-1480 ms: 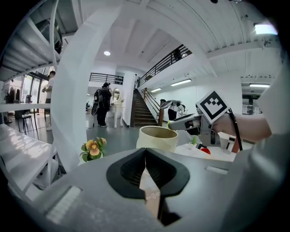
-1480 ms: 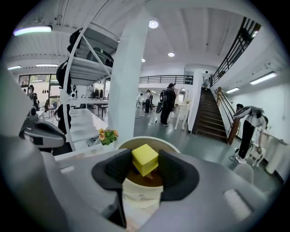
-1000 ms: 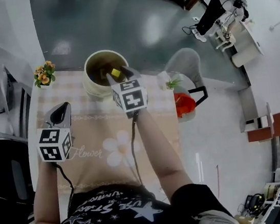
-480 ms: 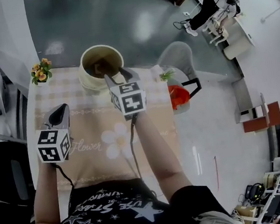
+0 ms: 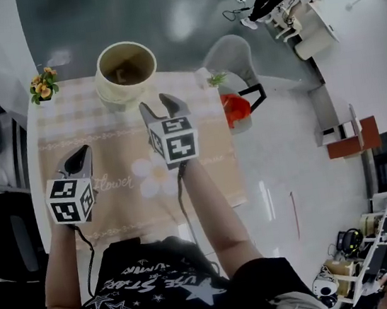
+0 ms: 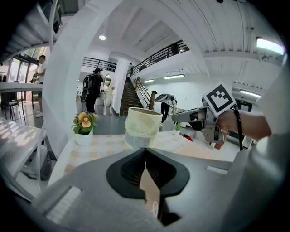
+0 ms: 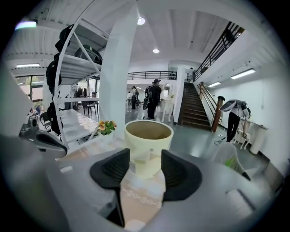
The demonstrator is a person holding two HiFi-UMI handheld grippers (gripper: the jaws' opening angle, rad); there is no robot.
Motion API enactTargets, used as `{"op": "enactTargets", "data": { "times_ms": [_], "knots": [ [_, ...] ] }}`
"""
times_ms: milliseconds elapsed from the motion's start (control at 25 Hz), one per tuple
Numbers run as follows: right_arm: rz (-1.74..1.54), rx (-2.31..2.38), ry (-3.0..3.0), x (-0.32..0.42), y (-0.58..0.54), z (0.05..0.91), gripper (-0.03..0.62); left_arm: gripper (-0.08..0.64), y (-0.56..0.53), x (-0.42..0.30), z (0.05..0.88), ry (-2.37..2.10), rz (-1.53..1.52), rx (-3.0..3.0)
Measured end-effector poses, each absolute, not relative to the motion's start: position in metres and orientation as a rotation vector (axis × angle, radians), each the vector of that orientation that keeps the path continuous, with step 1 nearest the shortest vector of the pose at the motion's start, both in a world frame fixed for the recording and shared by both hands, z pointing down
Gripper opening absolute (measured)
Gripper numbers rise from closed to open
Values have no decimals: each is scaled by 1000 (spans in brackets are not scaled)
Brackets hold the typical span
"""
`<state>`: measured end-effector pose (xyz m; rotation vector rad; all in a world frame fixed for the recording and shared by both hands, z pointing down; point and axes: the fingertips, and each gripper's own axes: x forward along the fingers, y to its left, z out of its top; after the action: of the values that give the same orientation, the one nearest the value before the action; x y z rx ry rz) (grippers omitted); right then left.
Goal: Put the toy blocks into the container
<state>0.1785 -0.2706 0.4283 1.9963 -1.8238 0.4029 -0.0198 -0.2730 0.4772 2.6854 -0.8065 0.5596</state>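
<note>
Over the near half of the table, the right gripper (image 7: 145, 168) hangs with its dark jaws spread well apart. Nothing sits between them. Through the gap show only the tablecloth (image 5: 120, 164) and, farther off, the container (image 7: 148, 152). This gripper points at the container from a little way back and tilts slightly downward.

To its left and nearer the person, the left gripper (image 6: 145, 154) is closed, its pads meeting at the tip. It holds nothing. It also points toward the far end of the table.

The container is a cream, round, pot-shaped vessel. It stands upright near the far edge of the table, with its long axis vertical and its open mouth facing straight up. It is well apart from both grippers. The head view shows a dim brown interior with something pale at the bottom, too small to identify as toy blocks.

The tablecloth is beige, with a checked band at the far end and a white flower print (image 5: 155, 177) near the middle. A small pot of orange flowers (image 5: 41, 86) stands at the far left corner, left of the container. A small green plant (image 5: 217, 79) stands at the far right corner. Beyond that corner is a grey chair (image 5: 235, 55).
</note>
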Motion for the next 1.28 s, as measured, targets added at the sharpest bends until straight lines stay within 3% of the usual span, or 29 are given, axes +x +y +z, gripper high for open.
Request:
{"op": "enactTargets", "data": {
  "times_ms": [200,480,1280],
  "knots": [
    [435,1981,-1846,167,-237,436,217,11,-246,-22,474,-817,559,2680],
    [444,1976,-1854,158,-169,439,5,11,-189,-16,464,-825,561,2703],
    [413,1919,-1929,155,6,437,4,11,-27,-15,450,-886,535,2737]
  ]
}}
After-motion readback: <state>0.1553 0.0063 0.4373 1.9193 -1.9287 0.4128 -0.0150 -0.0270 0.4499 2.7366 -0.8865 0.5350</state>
